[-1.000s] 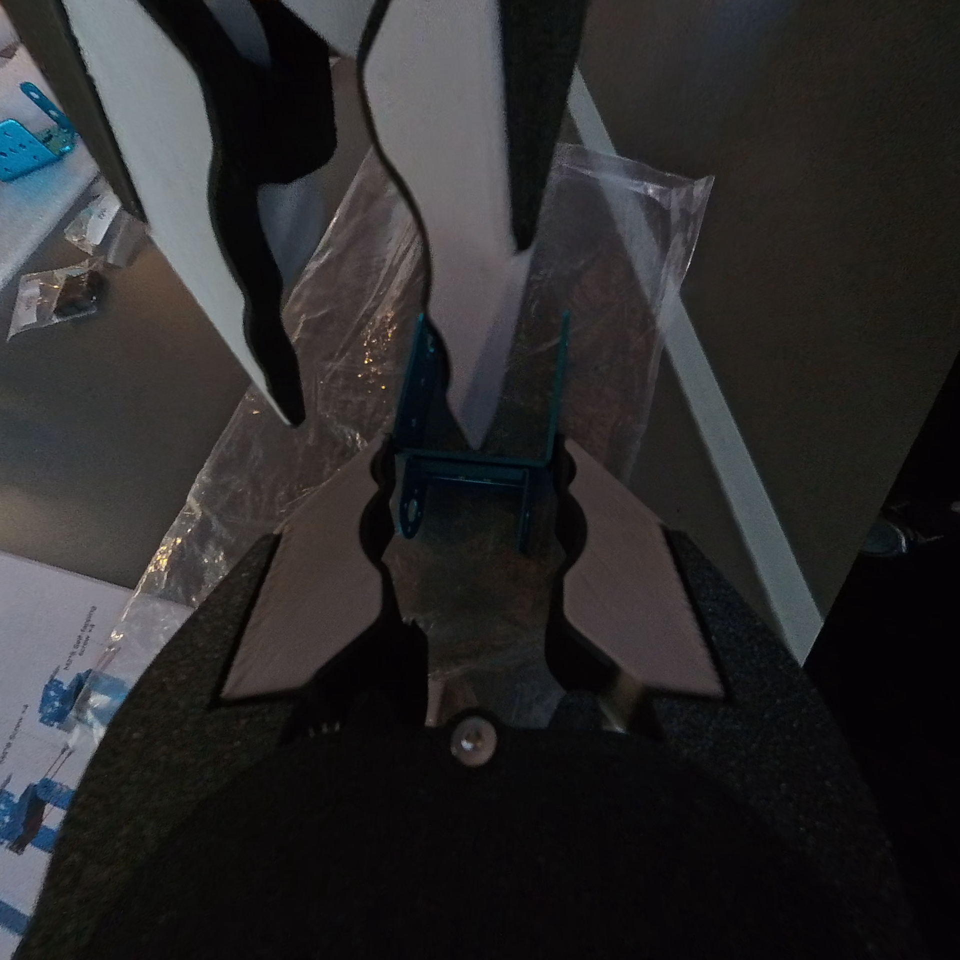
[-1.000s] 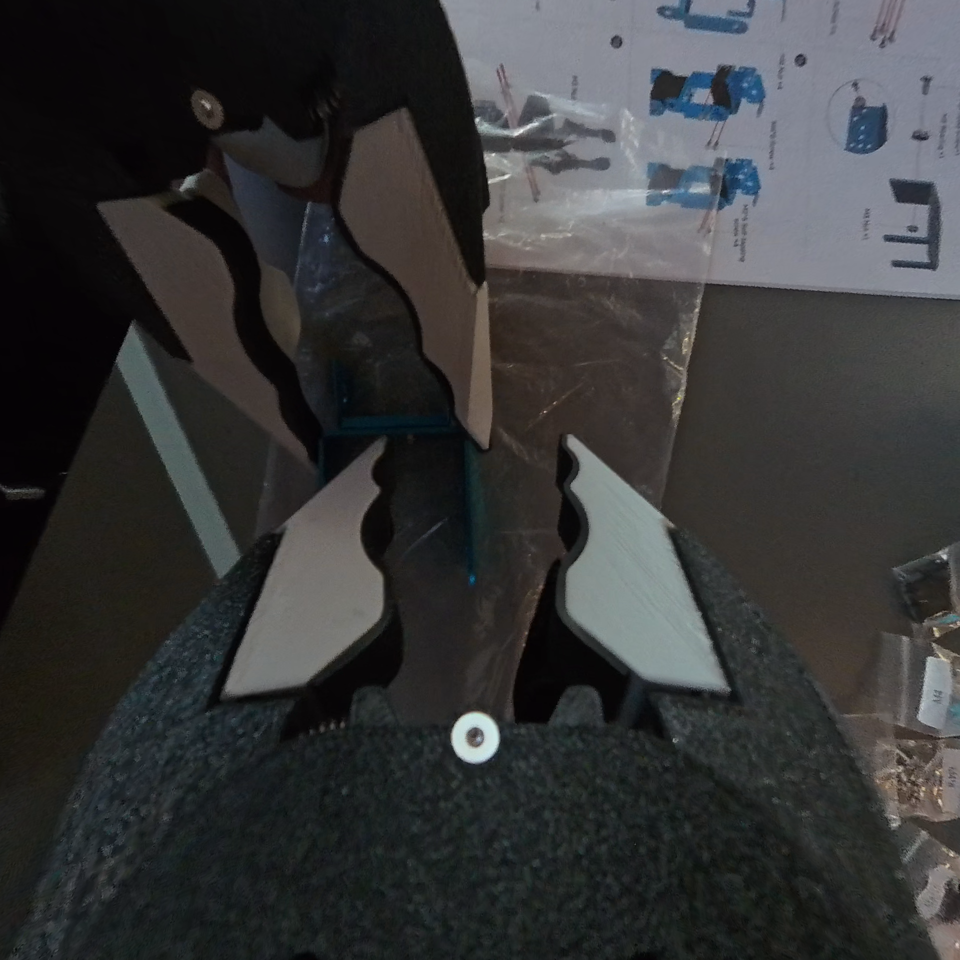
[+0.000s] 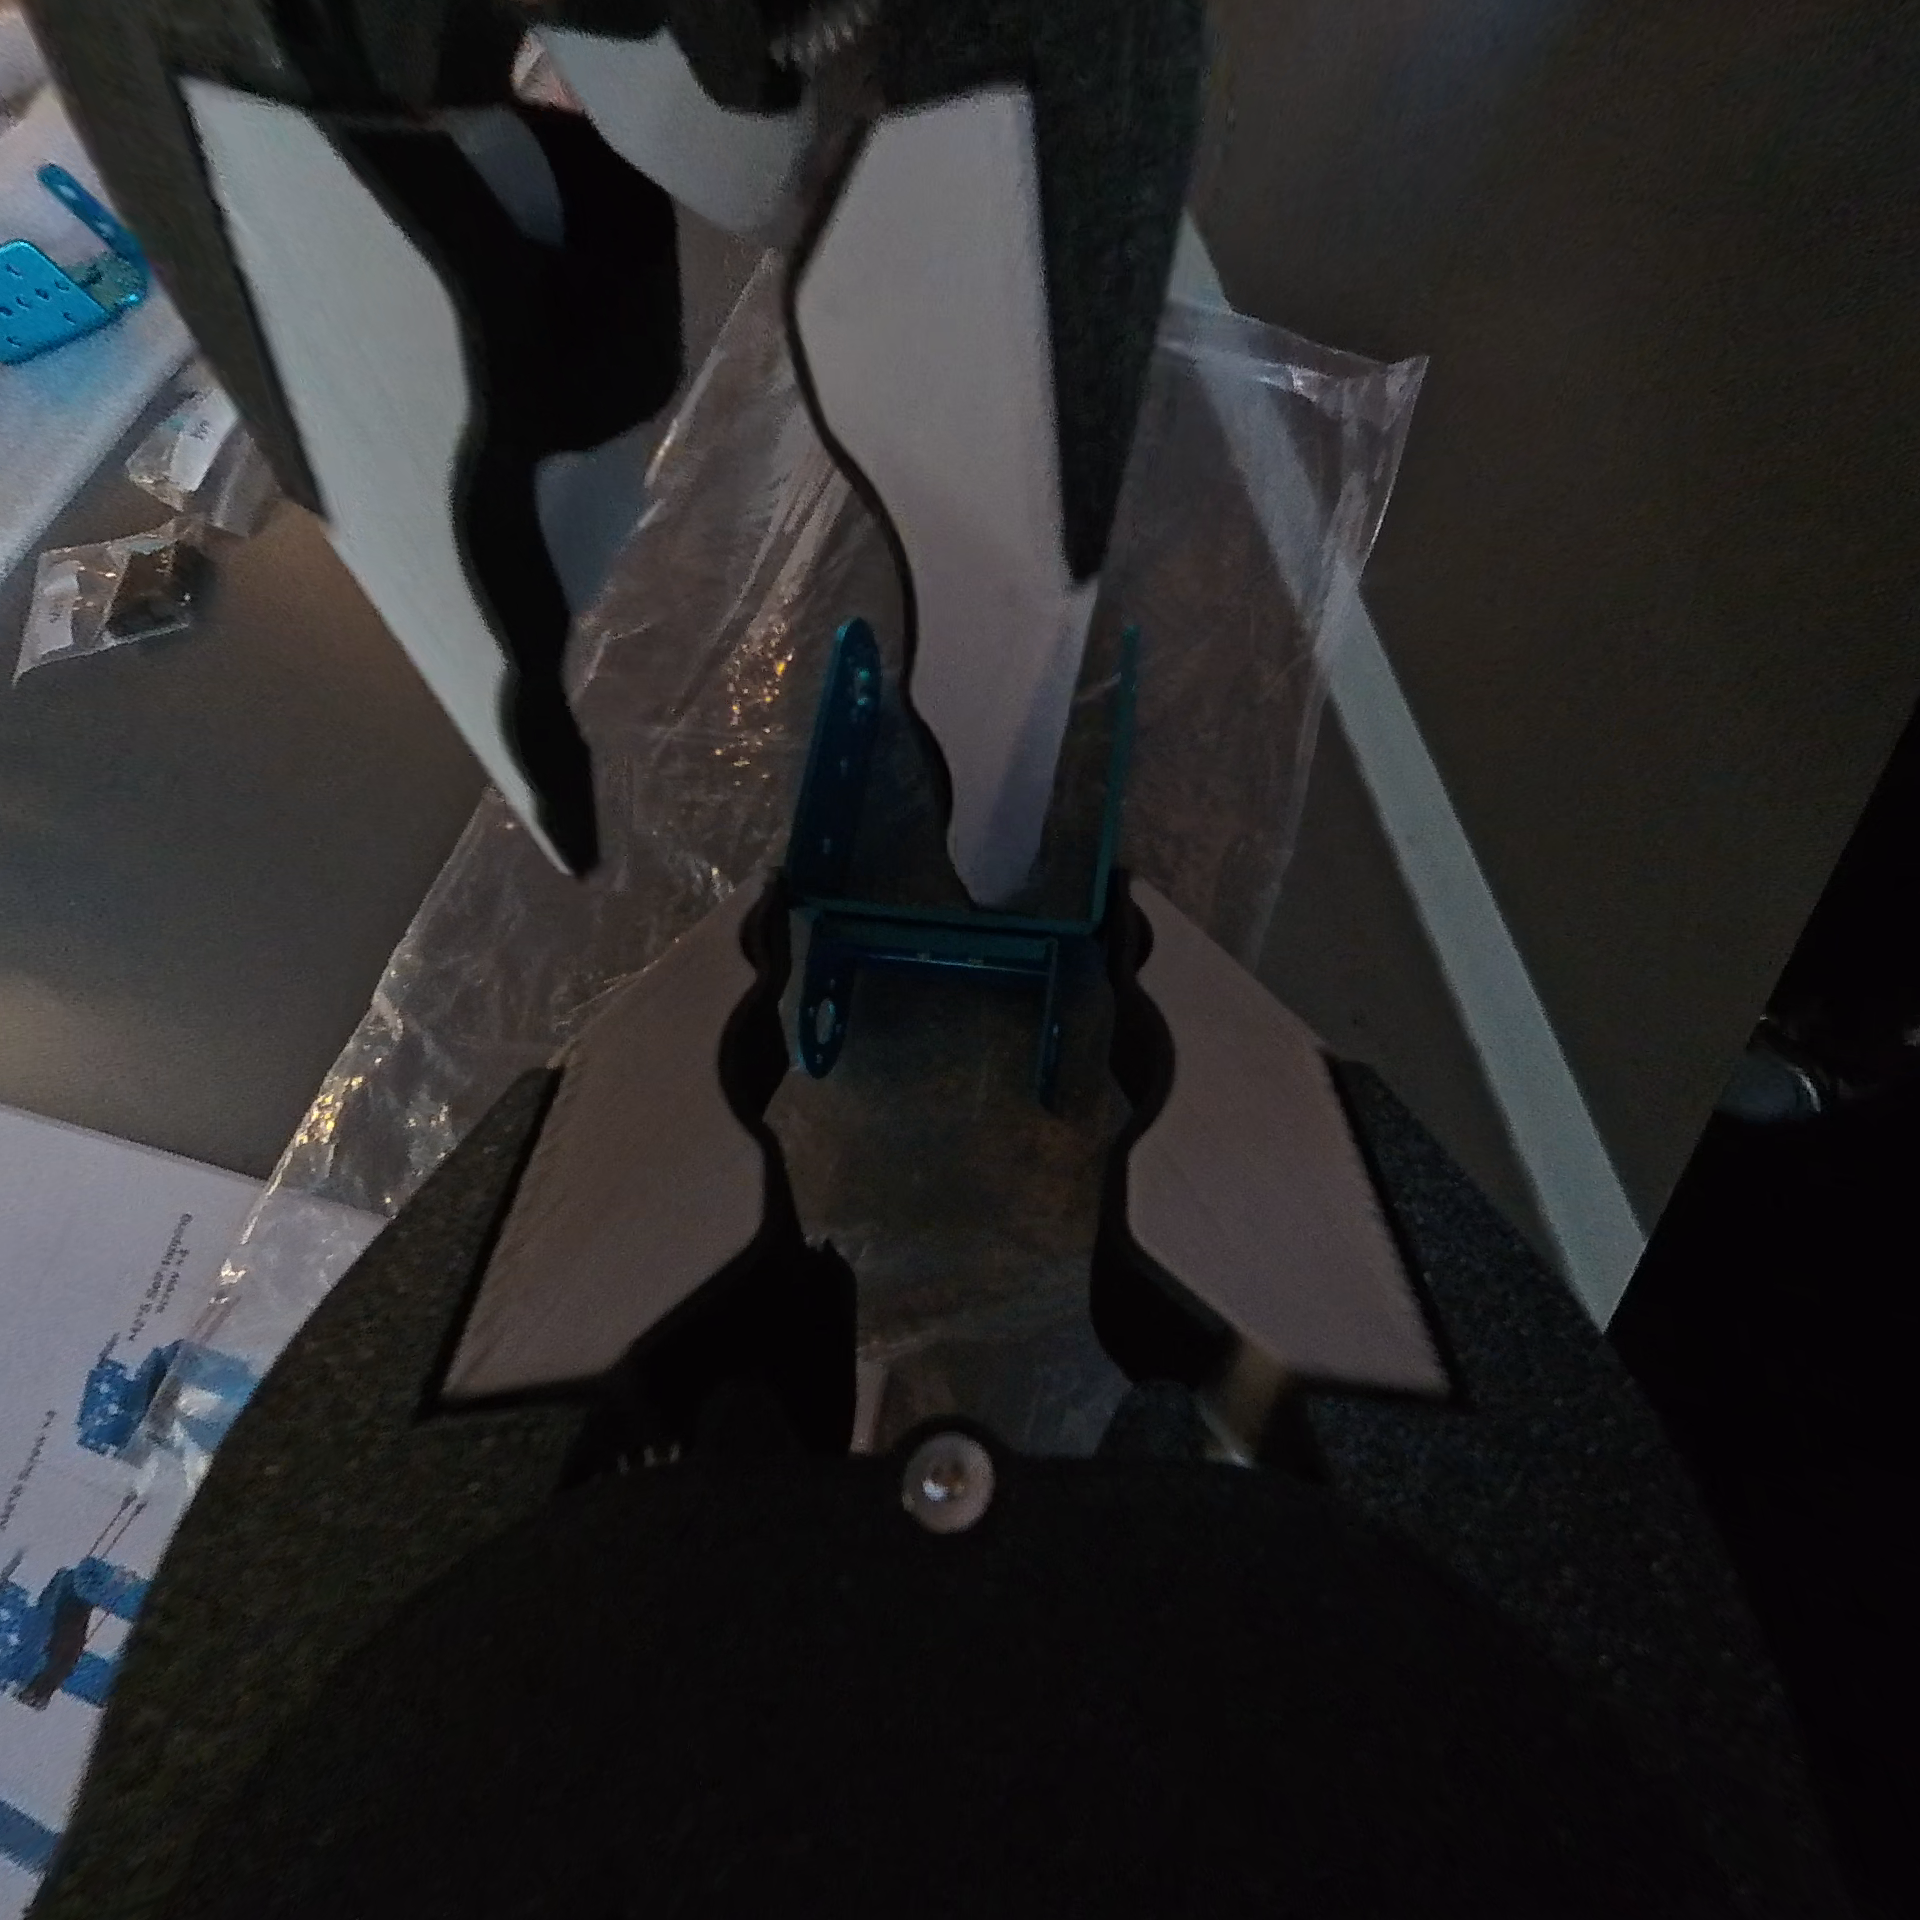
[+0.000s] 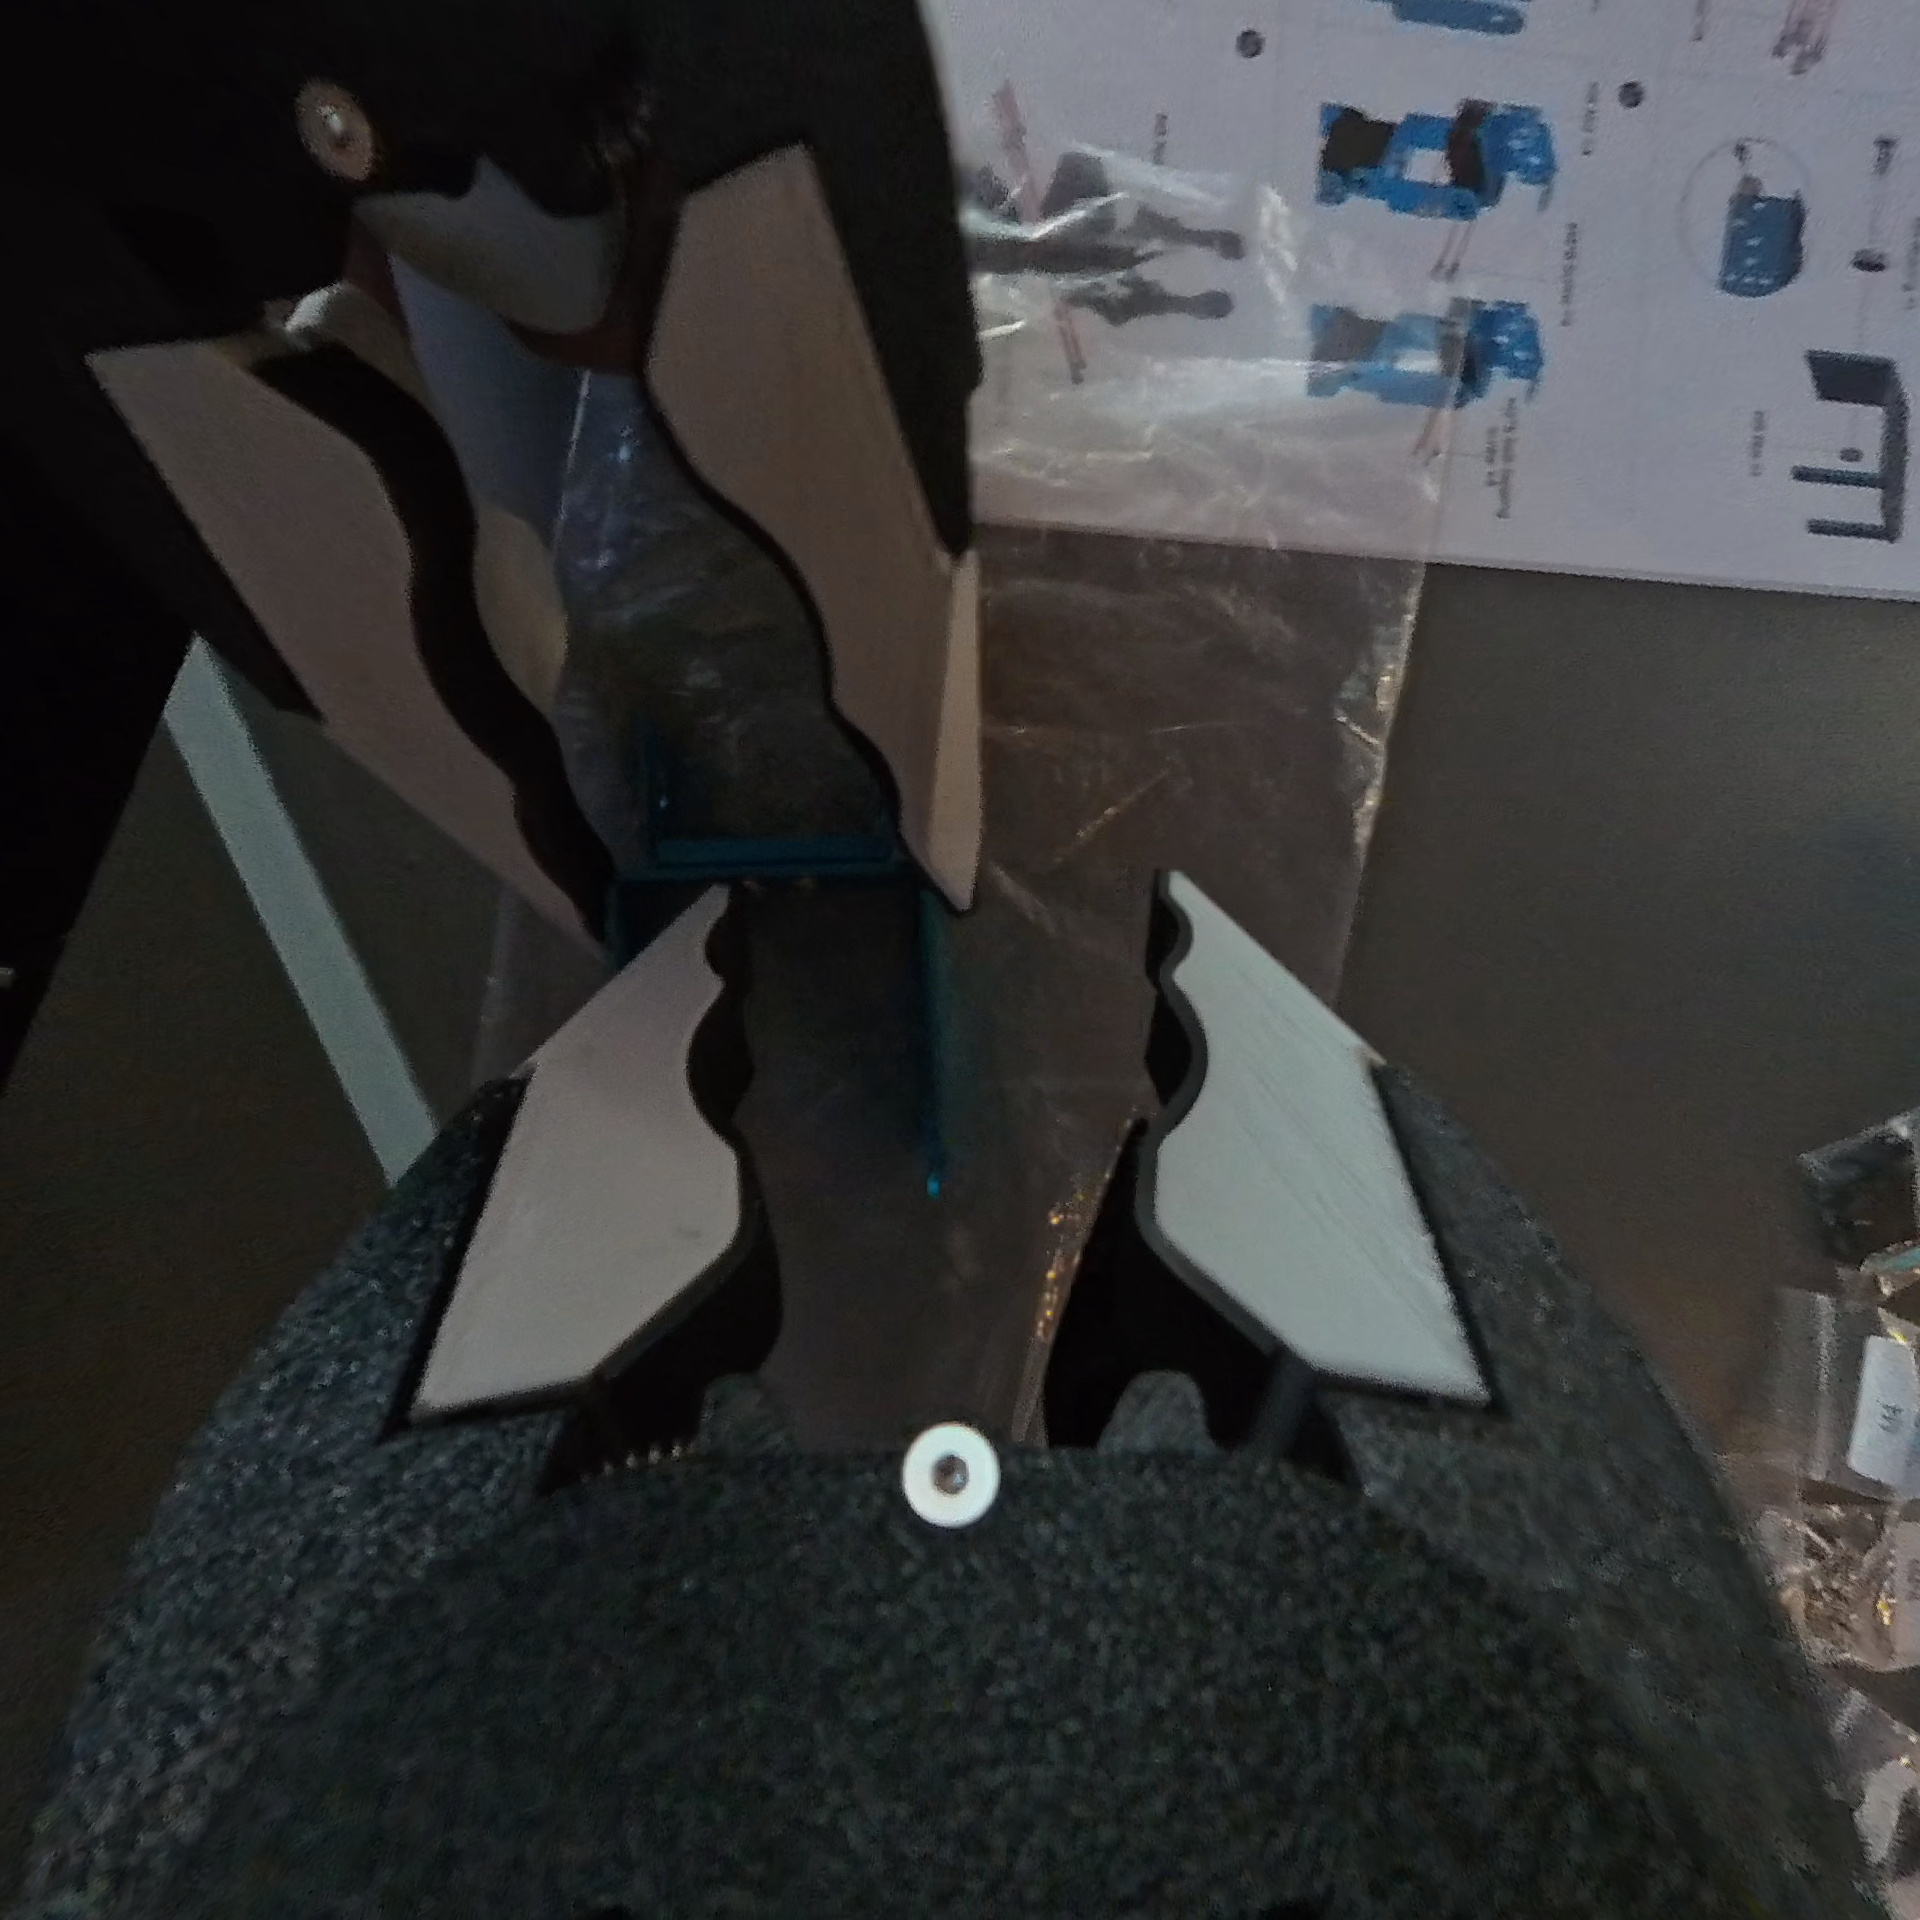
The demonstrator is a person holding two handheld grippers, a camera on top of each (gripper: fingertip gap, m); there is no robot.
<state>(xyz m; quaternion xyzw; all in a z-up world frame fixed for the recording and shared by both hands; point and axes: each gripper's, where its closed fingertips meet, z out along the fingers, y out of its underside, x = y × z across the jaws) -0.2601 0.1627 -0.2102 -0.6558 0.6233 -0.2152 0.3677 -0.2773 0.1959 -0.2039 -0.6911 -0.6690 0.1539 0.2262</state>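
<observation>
Glossy blue metal bracket [image 3: 940, 925], crinkled clear plastic bag [image 3: 1247, 582]

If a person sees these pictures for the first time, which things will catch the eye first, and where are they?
First, the two grippers facing each other tip to tip: the left gripper is shut on a blue metal bracket, while the right gripper stands open with one finger between the bracket's arms. Under them lies a clear plastic bag on the dark table. A white instruction sheet with blue drawings lies beyond.

Both hand-held grippers [image 3: 940, 914] [image 4: 940, 894] spread, tip-to-tip
</observation>
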